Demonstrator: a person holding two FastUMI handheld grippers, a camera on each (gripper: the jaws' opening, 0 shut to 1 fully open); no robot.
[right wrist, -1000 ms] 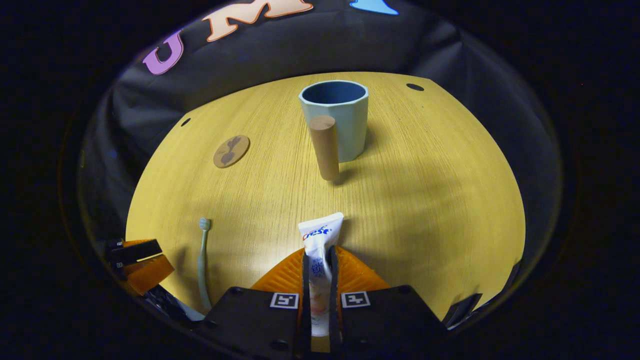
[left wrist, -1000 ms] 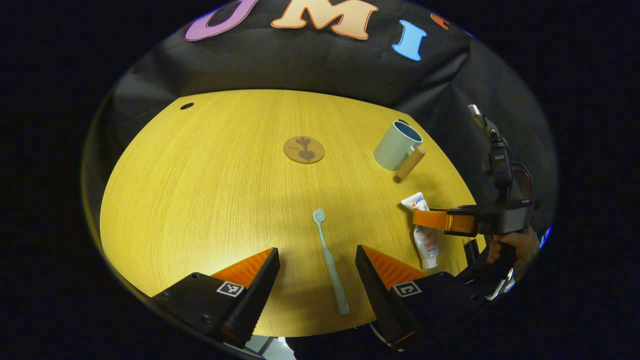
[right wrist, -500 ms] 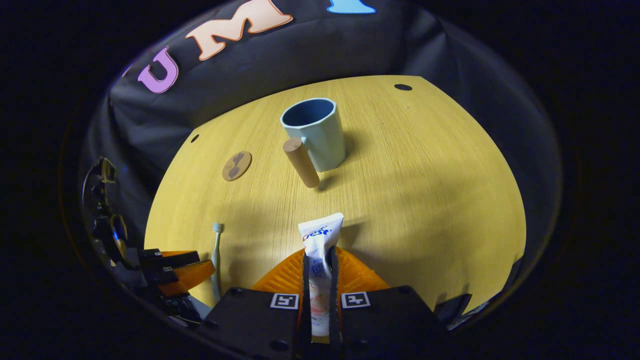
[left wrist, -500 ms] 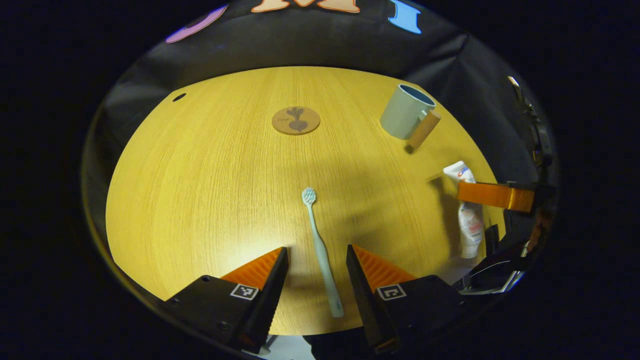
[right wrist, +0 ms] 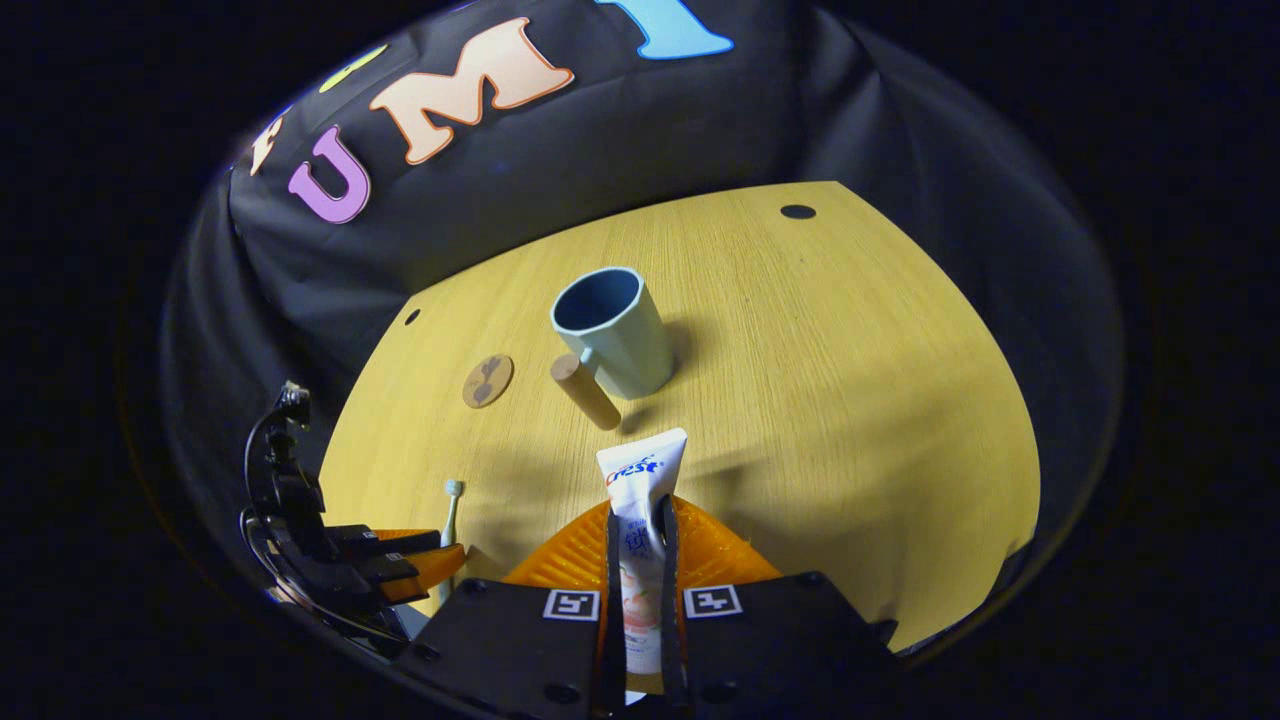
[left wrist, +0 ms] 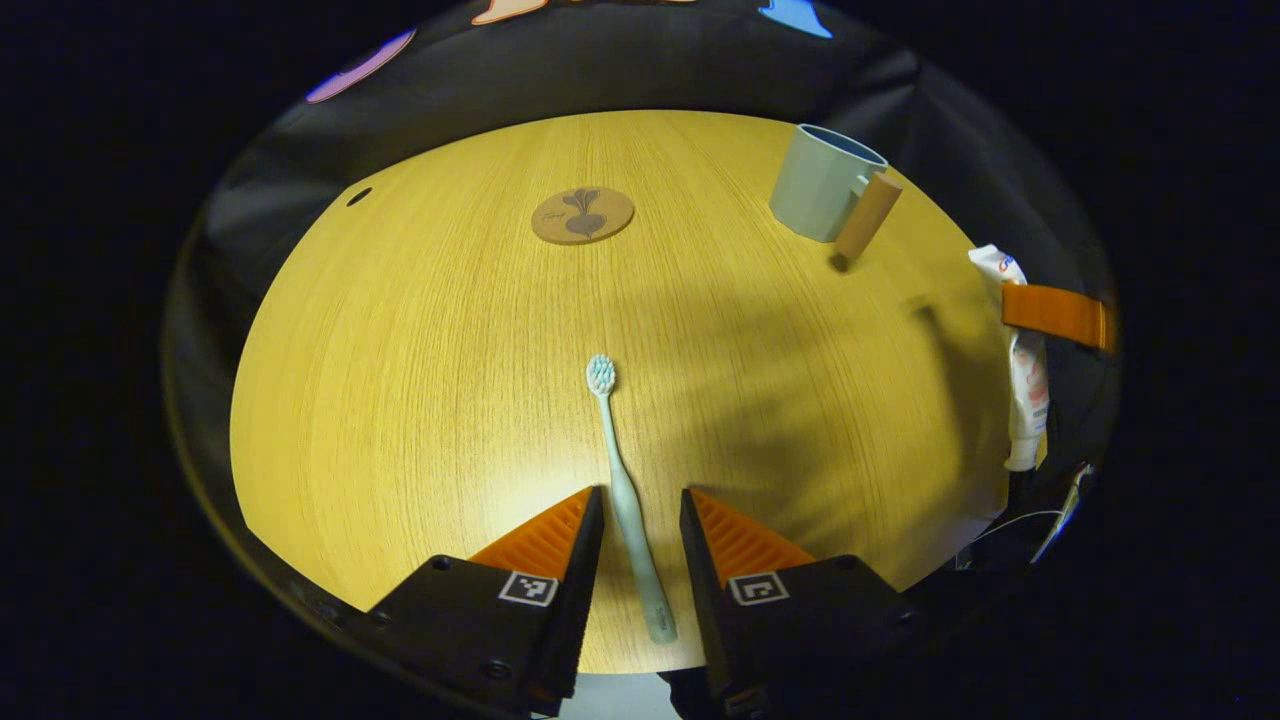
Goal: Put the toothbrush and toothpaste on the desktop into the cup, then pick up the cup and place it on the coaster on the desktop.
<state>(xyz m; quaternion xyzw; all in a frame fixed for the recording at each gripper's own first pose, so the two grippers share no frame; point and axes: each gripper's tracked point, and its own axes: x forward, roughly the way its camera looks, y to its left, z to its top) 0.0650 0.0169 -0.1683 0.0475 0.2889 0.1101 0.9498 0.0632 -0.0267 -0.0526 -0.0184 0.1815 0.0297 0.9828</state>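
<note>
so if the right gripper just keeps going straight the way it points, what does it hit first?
Probably the cup: its wooden handle sits nearest, just past the tip of the toothpaste that the right gripper holds. The gripper looks raised, so it may pass above; depth is unclear.

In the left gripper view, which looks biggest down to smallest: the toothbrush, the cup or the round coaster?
1. toothbrush, longest, though it lies nearest the camera.
2. cup and coaster look about alike; both sit farther off, so I won't rank them.
</note>
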